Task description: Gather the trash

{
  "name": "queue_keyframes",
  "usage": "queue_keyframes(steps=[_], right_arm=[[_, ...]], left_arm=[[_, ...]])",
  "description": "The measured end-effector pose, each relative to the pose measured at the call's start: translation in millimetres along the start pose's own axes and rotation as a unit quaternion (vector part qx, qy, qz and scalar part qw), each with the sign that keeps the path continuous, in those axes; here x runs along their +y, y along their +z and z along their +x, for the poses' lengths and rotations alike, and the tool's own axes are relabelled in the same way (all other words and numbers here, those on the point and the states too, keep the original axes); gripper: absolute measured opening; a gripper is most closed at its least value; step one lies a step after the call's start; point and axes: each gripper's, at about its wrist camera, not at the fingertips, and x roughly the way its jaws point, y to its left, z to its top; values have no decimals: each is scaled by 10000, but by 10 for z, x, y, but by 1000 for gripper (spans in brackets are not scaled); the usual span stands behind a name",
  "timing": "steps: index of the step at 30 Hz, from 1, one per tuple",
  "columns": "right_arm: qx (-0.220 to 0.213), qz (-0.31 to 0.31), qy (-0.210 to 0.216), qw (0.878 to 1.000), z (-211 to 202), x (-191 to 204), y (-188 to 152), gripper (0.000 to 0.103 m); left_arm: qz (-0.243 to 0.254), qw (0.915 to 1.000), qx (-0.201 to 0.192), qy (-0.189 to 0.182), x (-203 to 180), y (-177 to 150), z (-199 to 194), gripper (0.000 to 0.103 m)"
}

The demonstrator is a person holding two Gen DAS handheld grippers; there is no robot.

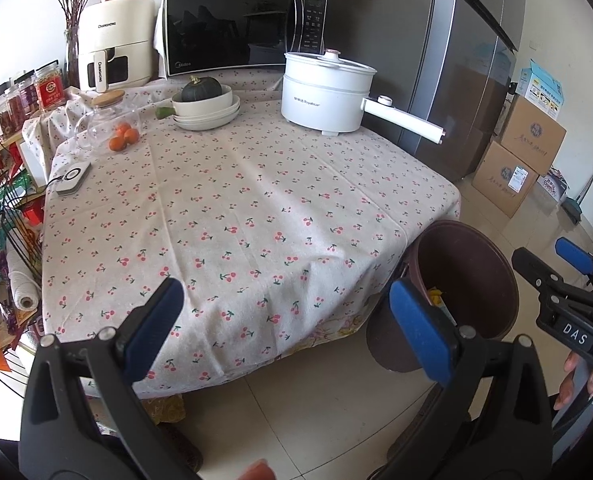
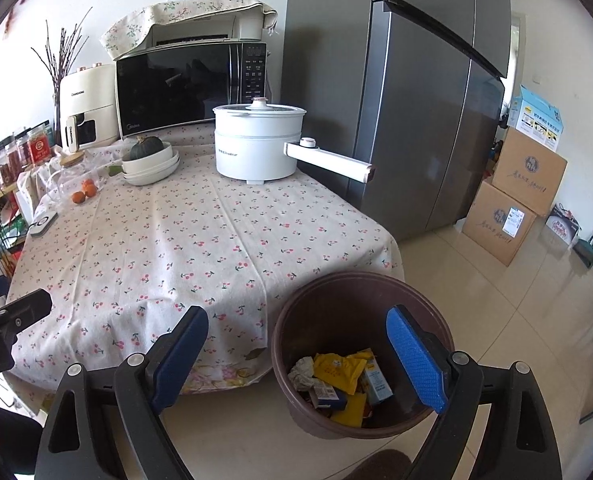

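- The left hand-held gripper (image 1: 286, 322) hovers over the near edge of the tabletop (image 1: 256, 200), its blue pads spread wide with nothing between them.
- The right hand-held gripper (image 2: 300, 356) hangs above the brown trash bin (image 2: 436, 320), likewise wide apart and empty; seen from the left wrist, its black body carries a white "DAS" label.
- The trash (image 2: 338, 376) lies at the bottom of that bin, which stands on the tiled floor just beside the tabletop's near corner: a crumpled white paper ball, yellow wrappers and small printed cartons (their print too small to read).
- The cherry-print cloth on the tabletop shows no loose litter in its middle.
- At the back stands a black microwave (image 1: 240, 26) marked "Midea", and beside it a cream air fryer (image 1: 114, 42) lettered "CHANGHONG".
- A white electric pot (image 1: 324, 92) with a long handle bears a small grey brand word on its front, seemingly "Royalstar".
- Cardboard boxes (image 2: 512, 204) stacked by the grey refrigerator (image 2: 396, 100) carry handwritten-style script I cannot make out.
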Motion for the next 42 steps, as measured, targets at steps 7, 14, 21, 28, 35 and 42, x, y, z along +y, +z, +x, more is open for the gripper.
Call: queue_keyframes(steps=[7,14,21,28,35,42], right_arm=[[-63,29,-27,10000,-32,5,-5,96],[-109,38,-50,9999,-62,31,-7,96],[-136,31,-60,9999,-82,43,-2,96],[-136,32,-64,9999,-84,43,3,96],[-114,52,-61,9999,-72,18,12,97],[-95,56,-57,9999,-61,14,1,97]], left_arm=[[-4,10000,-66,30,-13,3,-23,102],[36,10000,-75,36,-37,2,-34,102],[66,9999,-77,52,-57,-2,-35,102],[81,9999,-91,32,-92,-8,-45,102],[86,9999,-95,28,-105,-14,-41,102],[101,9999,-82,-24,-128,-28,-37,102]])
